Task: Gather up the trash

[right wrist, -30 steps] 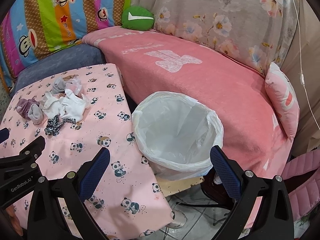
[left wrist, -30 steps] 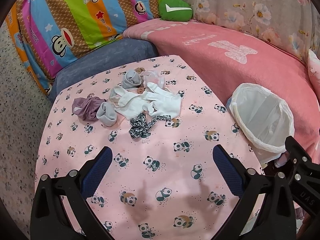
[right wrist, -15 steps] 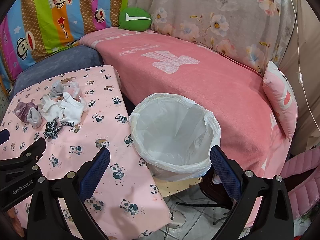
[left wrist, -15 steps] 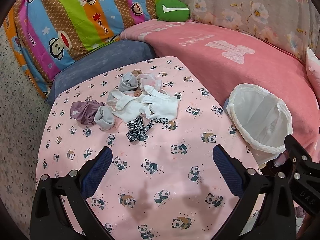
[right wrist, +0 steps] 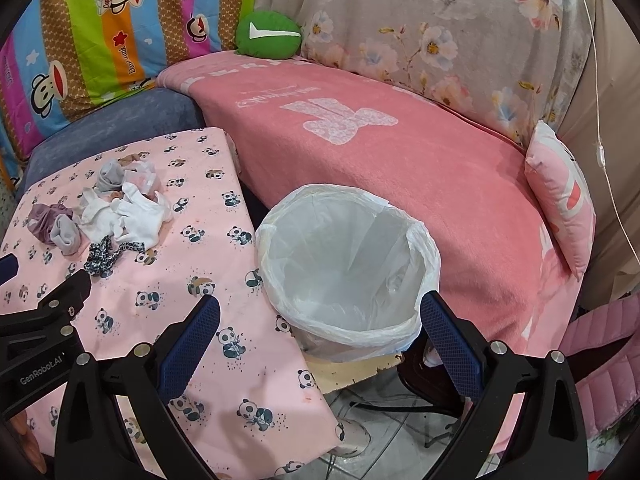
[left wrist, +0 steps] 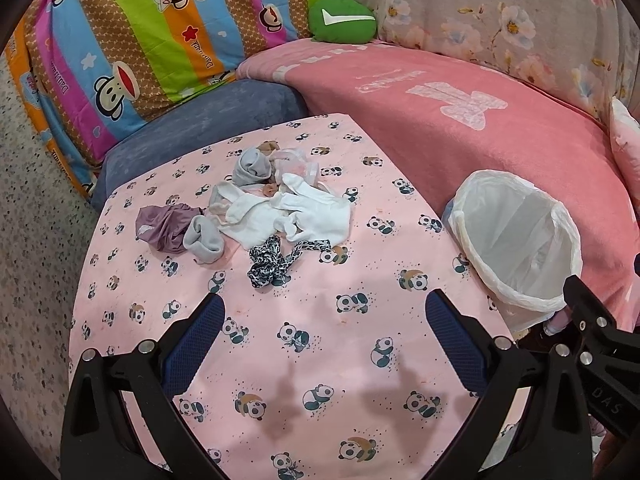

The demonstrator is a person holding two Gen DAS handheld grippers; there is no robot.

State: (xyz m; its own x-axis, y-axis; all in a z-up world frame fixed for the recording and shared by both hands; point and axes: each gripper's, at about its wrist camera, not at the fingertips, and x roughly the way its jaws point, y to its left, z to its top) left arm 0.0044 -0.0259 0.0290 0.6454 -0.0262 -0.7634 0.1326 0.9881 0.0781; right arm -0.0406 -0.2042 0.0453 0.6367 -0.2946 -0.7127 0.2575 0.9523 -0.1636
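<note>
Blue-padded fingers of the left gripper (left wrist: 322, 332) stand wide apart and empty above the panda cloth (left wrist: 320, 364); the right gripper (right wrist: 320, 334) is equally spread, holding nothing, with the bin (right wrist: 348, 280) framed between its fingers. Over the last second the left view has drawn back slightly, so the pile (left wrist: 256, 216) sits a little farther up the frame, and the right has barely shifted; nothing has been picked yet, so collecting has likely not begun. The pile lies mid-table, well apart from both grippers: white gloves (left wrist: 316, 214), grey socks, a purple rag (left wrist: 166, 224). Nearest the left gripper is a spotted strip (left wrist: 276, 260), its long axis running left-low to right-high, bunched end toward the gripper. The bin stands upright off the table's right edge, mouth open.
</note>
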